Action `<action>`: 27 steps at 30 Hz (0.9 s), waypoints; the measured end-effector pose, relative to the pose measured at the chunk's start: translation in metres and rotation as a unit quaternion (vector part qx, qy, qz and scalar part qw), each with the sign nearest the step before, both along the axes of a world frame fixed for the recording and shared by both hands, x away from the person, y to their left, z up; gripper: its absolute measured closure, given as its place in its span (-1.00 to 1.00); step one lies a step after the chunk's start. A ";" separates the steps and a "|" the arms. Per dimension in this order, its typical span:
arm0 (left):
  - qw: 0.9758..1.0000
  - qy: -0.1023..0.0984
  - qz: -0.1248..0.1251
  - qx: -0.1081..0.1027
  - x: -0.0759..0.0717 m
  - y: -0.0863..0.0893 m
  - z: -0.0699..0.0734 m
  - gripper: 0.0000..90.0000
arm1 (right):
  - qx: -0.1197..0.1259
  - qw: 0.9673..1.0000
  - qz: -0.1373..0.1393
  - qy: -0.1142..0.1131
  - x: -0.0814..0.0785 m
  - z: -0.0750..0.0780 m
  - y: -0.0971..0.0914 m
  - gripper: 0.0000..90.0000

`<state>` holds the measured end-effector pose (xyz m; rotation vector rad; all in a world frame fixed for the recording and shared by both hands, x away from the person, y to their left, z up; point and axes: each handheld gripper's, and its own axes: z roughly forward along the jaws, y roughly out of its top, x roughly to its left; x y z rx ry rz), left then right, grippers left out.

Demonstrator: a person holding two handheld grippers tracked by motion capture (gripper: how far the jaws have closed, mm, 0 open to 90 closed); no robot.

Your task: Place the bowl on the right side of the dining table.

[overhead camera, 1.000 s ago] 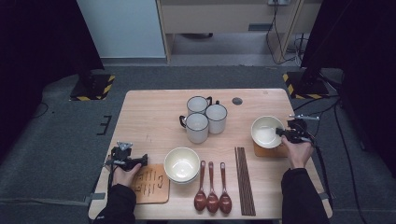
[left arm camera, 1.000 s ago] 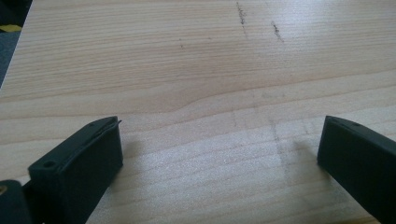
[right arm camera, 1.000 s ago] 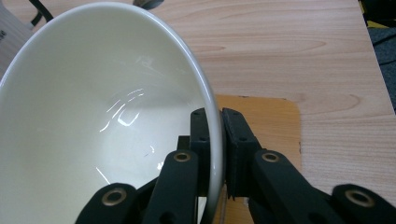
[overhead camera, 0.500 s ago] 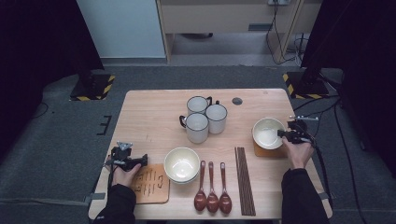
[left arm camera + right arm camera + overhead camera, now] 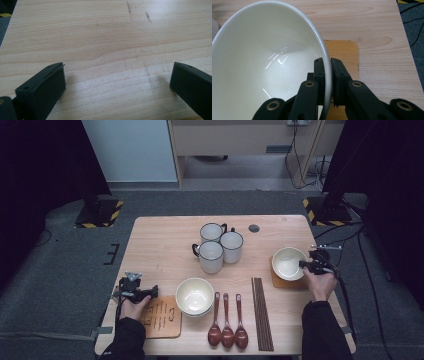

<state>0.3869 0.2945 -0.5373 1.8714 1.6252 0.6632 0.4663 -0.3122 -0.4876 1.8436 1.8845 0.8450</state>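
My right gripper [image 5: 326, 63] is shut on the rim of a white bowl [image 5: 262, 70], one pad inside and one outside. In the high view this white bowl [image 5: 288, 263] is over a wooden coaster [image 5: 280, 281] at the table's right, with the right gripper [image 5: 303, 264] at its right edge. Whether it rests on the coaster I cannot tell. My left gripper [image 5: 152, 292] lies low at the table's left front, beside a second coaster [image 5: 162, 317]. In the left gripper view the left gripper [image 5: 117, 77] stands open over bare wood.
Stacked white bowls [image 5: 194, 296] sit front centre, with three brown spoons [image 5: 227, 325] and dark chopsticks [image 5: 262, 312] to their right. Three white mugs [image 5: 218, 246] stand mid-table. A dark round disc [image 5: 254, 228] lies near the far edge. The table's right edge is close to my right hand.
The bowl in the right gripper has shifted very slightly over its coaster. The left gripper has stayed where it was.
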 end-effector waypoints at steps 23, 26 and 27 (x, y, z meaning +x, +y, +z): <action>1.000 0.000 0.000 0.000 0.000 0.000 0.000 -1.00 | 0.012 1.000 -0.008 0.011 0.002 -0.003 -0.005 0.84; 1.000 0.000 0.000 0.000 0.000 0.000 0.000 -1.00 | 0.012 1.000 -0.009 0.011 0.002 -0.003 -0.005 0.84; 1.000 0.000 0.000 0.000 0.000 0.000 0.000 -1.00 | 0.011 1.000 -0.008 0.011 0.002 -0.003 -0.005 0.84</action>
